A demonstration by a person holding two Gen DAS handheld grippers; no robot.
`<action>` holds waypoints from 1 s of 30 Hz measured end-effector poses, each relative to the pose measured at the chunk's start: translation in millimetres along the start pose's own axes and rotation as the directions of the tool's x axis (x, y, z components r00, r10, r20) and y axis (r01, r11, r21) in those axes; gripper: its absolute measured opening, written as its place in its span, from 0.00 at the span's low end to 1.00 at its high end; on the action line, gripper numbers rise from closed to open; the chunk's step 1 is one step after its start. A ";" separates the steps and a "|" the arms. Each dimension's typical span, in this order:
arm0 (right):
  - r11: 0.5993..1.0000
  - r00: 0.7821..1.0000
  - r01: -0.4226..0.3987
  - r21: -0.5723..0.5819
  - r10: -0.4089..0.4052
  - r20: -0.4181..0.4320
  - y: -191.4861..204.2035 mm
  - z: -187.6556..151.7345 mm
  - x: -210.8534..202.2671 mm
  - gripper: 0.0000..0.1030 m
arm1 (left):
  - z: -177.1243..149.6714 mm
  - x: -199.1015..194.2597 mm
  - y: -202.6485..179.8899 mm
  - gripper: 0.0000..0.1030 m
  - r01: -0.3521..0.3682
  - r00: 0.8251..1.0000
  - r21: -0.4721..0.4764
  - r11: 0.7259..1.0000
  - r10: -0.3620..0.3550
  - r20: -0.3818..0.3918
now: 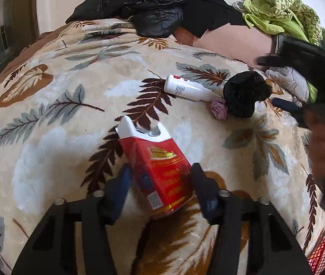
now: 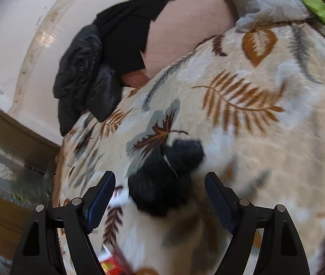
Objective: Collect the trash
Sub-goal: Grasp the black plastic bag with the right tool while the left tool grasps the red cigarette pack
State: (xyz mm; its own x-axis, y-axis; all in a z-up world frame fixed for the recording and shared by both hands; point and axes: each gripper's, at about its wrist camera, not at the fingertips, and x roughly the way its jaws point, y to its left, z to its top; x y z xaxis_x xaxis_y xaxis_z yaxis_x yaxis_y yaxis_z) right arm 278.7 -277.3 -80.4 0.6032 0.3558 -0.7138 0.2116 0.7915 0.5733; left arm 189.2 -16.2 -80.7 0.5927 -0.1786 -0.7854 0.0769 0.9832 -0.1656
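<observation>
Cigarette pack (image 1: 160, 174) (red, lid open) lies on the leaf-print blanket (image 1: 47, 119) between the left gripper (image 1: 161, 178)'s half-open jaws, seemingly ungripped; pinched crooked, it could twist free. The right gripper (image 2: 160, 191), wide and empty, nears a black wad (image 2: 162, 178).

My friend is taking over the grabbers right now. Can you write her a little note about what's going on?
Left gripper: jaws straddle the red and white cigarette pack on the leaf-patterned blanket; contact unclear, pack not lifted.
Right gripper: open, empty, over the crumpled black wad.
Also lying on the blanket: white plastic bottle, pink crumpled paper ball.
Done: nothing visibly collected yet.
Left: grab the pack, wad, bottle and paper ball. No bin is in view.
</observation>
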 end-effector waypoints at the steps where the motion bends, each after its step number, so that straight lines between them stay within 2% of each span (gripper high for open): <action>1: 1.000 1.000 0.015 0.010 -0.015 0.001 -0.2 1.8 5.8 0.82 | 0.5 1.1 0.5 0.50 0.003 1.000 -0.003 1.000 -0.003 -0.003; 3: 1.000 1.000 0.024 0.020 -0.024 -0.021 -0.6 2.9 25.2 0.79 | 0.8 1.8 -0.2 0.50 0.003 1.000 -0.001 1.000 -0.003 -0.003; 4: 1.000 0.999 0.026 0.013 -0.026 -0.043 -0.1 0.8 33.8 0.72 | 1.1 2.0 -2.0 0.49 0.000 1.000 0.008 1.000 0.000 -0.001; 5: 1.000 0.998 0.027 0.008 -0.027 -0.052 -0.9 -0.8 37.1 0.47 | 1.1 2.2 -3.3 0.49 -0.003 1.000 0.015 1.000 0.003 0.000; 9: 0.999 1.000 0.009 -0.035 -0.009 -0.021 -0.5 -15.1 20.5 0.37 | 1.9 3.3 -2.5 0.43 0.011 1.000 0.015 1.000 -0.011 -0.003; 12: 0.996 1.000 -0.019 -0.084 0.020 0.011 -0.9 -33.4 -12.3 0.36 | 2.5 1.7 0.3 0.38 0.027 1.000 0.002 1.000 -0.027 0.001; 16: 0.990 0.994 -0.096 -0.108 0.100 0.034 -7.3 -70.8 -67.7 0.36 | 1.7 -3.8 5.3 0.31 0.071 0.997 -0.010 0.997 -0.071 0.009; 21: 0.974 0.985 -0.159 -0.164 0.169 0.047 -15.9 -137.5 -131.0 0.36 | -3.2 -12.2 13.4 0.29 0.125 0.992 -0.028 0.992 -0.125 0.005; 24: 0.962 0.982 -0.157 -0.222 0.176 0.070 -19.0 -167.3 -153.9 0.36 | -7.5 -16.8 18.1 0.29 0.152 0.988 -0.031 0.988 -0.152 -0.006; 26: 0.959 0.979 -0.178 -0.222 0.196 0.062 -25.7 -179.1 -162.2 0.36 | -8.8 -19.6 18.3 0.29 0.160 0.987 -0.021 0.987 -0.160 -0.006; 27: 0.958 0.978 -0.184 -0.220 0.202 0.062 -28.0 -180.6 -163.9 0.36 | -8.9 -21.1 18.9 0.32 0.162 0.987 -0.023 0.987 -0.162 0.001; 29: 0.962 0.977 -0.179 -0.208 0.198 0.078 -34.4 -179.0 -167.8 0.36 | -8.8 -24.3 18.1 0.47 0.175 0.985 -0.032 0.984 -0.174 0.011; 30: 0.962 0.975 -0.184 -0.202 0.205 0.085 -37.3 -177.4 -170.4 0.36 | -9.2 -25.9 15.9 0.59 0.169 0.986 -0.038 0.985 -0.168 0.019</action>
State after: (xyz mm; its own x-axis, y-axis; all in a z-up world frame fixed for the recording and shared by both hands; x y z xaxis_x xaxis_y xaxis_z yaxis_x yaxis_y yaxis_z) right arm 31.6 -279.3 -51.5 0.6972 0.4664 -0.5444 -0.0626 0.7961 0.6019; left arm 167.7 3.8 -68.5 0.5864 -0.3406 -0.7349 0.1450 0.9368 -0.3184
